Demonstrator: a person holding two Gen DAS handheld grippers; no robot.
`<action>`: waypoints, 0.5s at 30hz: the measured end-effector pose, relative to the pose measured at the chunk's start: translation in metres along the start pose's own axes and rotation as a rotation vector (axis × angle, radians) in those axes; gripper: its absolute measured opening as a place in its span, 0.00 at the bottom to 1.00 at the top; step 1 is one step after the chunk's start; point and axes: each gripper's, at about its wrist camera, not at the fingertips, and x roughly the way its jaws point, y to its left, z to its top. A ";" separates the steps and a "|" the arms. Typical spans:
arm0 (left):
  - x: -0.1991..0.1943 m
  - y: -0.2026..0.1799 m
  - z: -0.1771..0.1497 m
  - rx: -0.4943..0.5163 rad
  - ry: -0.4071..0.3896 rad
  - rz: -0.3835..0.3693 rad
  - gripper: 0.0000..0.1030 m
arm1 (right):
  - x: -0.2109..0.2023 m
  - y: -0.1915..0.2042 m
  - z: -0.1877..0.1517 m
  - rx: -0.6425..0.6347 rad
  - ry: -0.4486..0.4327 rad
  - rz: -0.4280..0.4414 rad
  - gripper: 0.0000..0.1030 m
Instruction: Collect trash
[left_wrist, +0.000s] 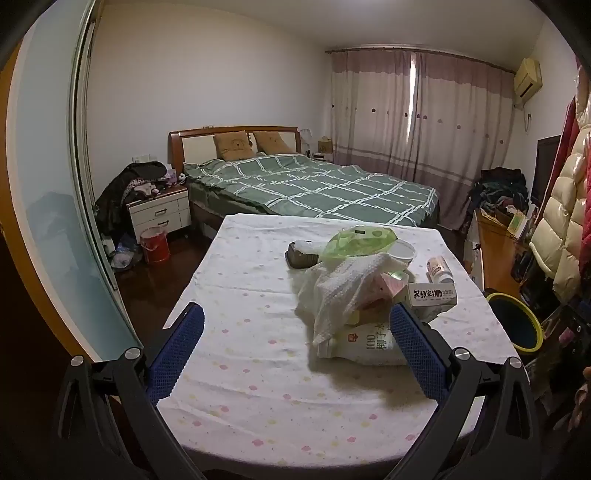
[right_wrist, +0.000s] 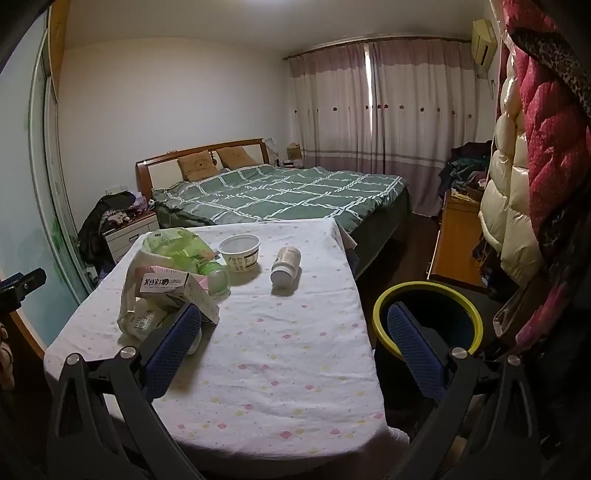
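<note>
Both claws are spread wide with nothing in them. The left claw (left_wrist: 295, 354) hangs over the near half of the surface (left_wrist: 236, 332), which has a white cloth with little pastel flowers on it. The trash sits in a heap right of centre in the left view: a white pouch (left_wrist: 364, 341) at the front, just beside the right-hand pad, a crumpled towel (left_wrist: 343, 284) draped over it, a small box (left_wrist: 432, 295) with black lettering to the right, a green pack (left_wrist: 354, 240) on top further back, and a dark lump (left_wrist: 301, 254) behind on the left. A white cup (left_wrist: 402, 253) and a tipped-over white bottle (left_wrist: 439, 269) lie at the back right, apart from the heap.

The right claw (right_wrist: 295, 350) straddles the surface's right edge: left pad over the cloth near the box (right_wrist: 173, 288), right pad in front of the bin (right_wrist: 428, 317), which is dark with a yellow rim, lower right of the frame, just beside the surface. Bed (right_wrist: 280, 195) in the background.
</note>
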 end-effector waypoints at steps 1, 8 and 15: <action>0.000 0.000 0.000 0.002 -0.001 -0.001 0.96 | 0.000 0.000 0.000 0.001 -0.002 0.000 0.94; -0.003 0.000 0.002 -0.003 0.009 -0.014 0.96 | 0.000 -0.002 0.000 0.007 0.005 0.004 0.94; -0.011 -0.004 -0.003 0.008 0.011 -0.021 0.96 | -0.002 -0.001 0.001 0.007 0.004 0.003 0.94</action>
